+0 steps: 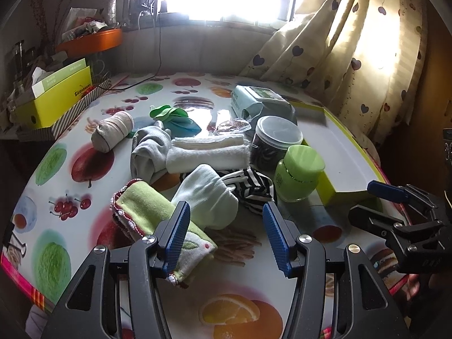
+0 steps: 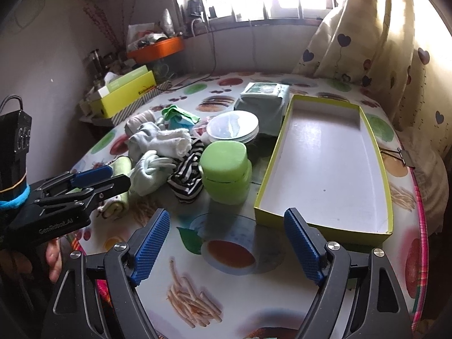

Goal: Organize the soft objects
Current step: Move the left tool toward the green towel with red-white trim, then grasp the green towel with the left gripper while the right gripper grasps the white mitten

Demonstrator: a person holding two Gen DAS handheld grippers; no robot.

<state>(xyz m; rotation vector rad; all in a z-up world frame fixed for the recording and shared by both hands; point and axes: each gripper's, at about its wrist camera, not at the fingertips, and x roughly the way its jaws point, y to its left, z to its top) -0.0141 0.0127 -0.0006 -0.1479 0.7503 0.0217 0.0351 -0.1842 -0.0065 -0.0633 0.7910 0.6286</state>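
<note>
Both claws are hanging wide open over the fruit-print tablecloth [image 2: 226, 282], gripping nothing: left gripper [image 1: 226, 236] is hovering right at the pale mint glove [image 1: 207, 195] and the rolled green towel [image 1: 144, 200], right gripper [image 2: 227, 244] is sitting over bare cloth near the empty lime cardboard tray [image 2: 325, 169]. Socks are lying piled beside the green plastic jar [image 2: 226, 169].

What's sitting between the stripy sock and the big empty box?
A green jar stands between the striped sock and the empty box, clearest in the right wrist view.
</note>
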